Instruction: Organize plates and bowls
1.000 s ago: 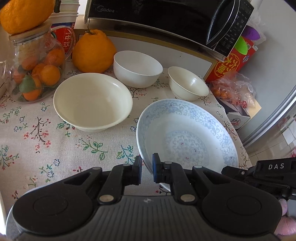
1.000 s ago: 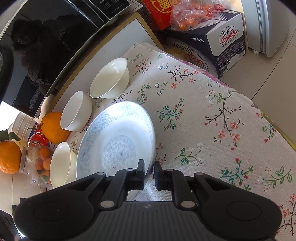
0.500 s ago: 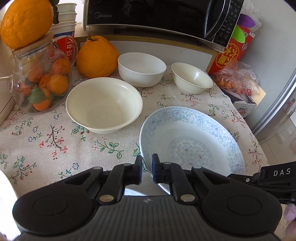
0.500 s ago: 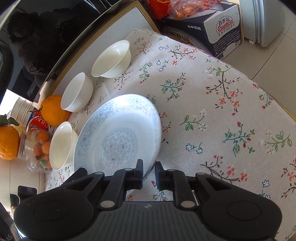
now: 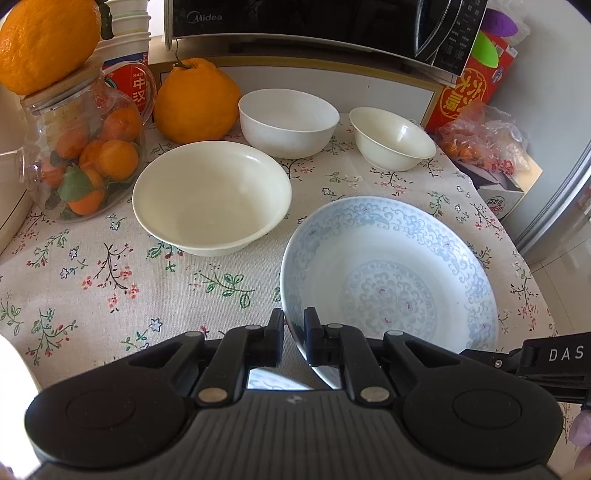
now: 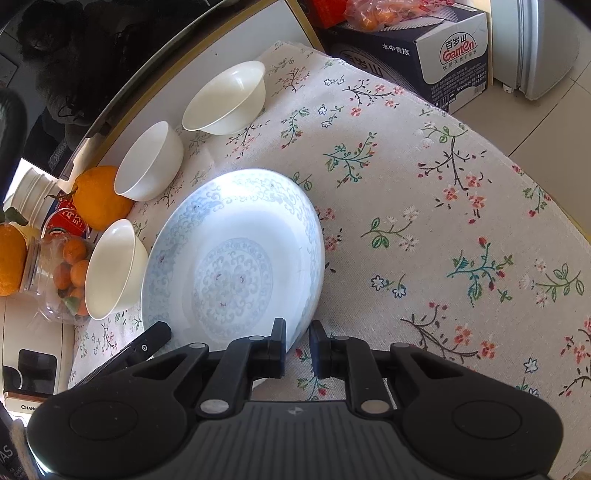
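Observation:
A blue-patterned plate lies slightly tilted on the flowered cloth. My left gripper has the plate's near-left rim between its fingers, one inside and one outside. Its jaws are opening slightly, with the pads still on the rim. My right gripper is shut on the plate's near-right rim. Behind the plate stand a large cream bowl, a white bowl and a small cream bowl.
A big orange fruit and a glass jar of small oranges stand at the back left, below a black microwave. A cardboard box and a bag of fruit sit past the table's right edge.
Both grippers have kept hold of the plate's rim. The left view has rolled to a more level look. The right gripper has shifted slightly with the plate, which now fills more of its view.

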